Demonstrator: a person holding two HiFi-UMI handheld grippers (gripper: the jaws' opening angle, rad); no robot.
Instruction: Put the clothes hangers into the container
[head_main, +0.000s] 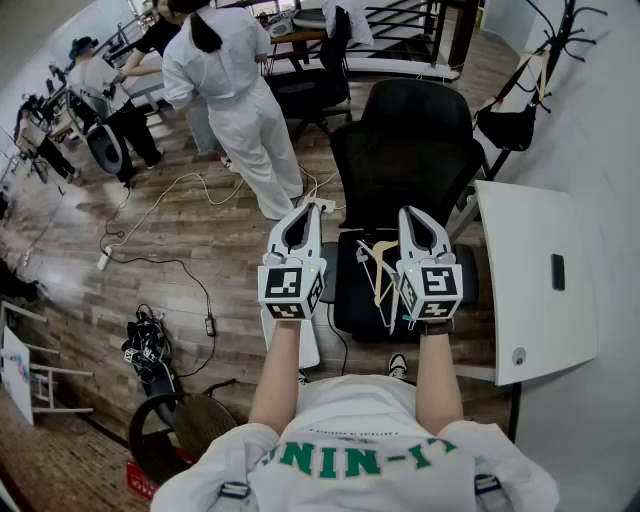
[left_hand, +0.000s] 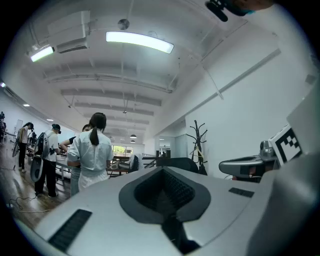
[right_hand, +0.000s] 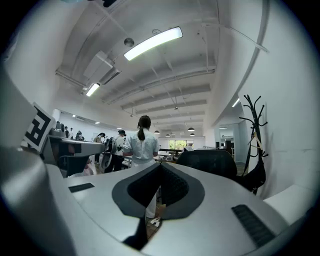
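Several clothes hangers (head_main: 380, 268), pale wood and white, lie on the seat of a black office chair (head_main: 408, 150). The right gripper hides part of them. I hold both grippers level above the seat's front, side by side. My left gripper (head_main: 303, 214) is shut and empty, to the left of the hangers. My right gripper (head_main: 415, 214) is shut and empty, over their right side. The left gripper view shows closed jaws (left_hand: 162, 169) pointing into the room, as does the right gripper view (right_hand: 160, 165). No container is in view.
A white table (head_main: 530, 280) stands to the right of the chair. A coat rack with a black bag (head_main: 510, 125) is behind it. A person in white (head_main: 235, 90) stands to the chair's left, with others further left. Cables (head_main: 160, 265) and a dark round object (head_main: 190, 425) lie on the wooden floor.
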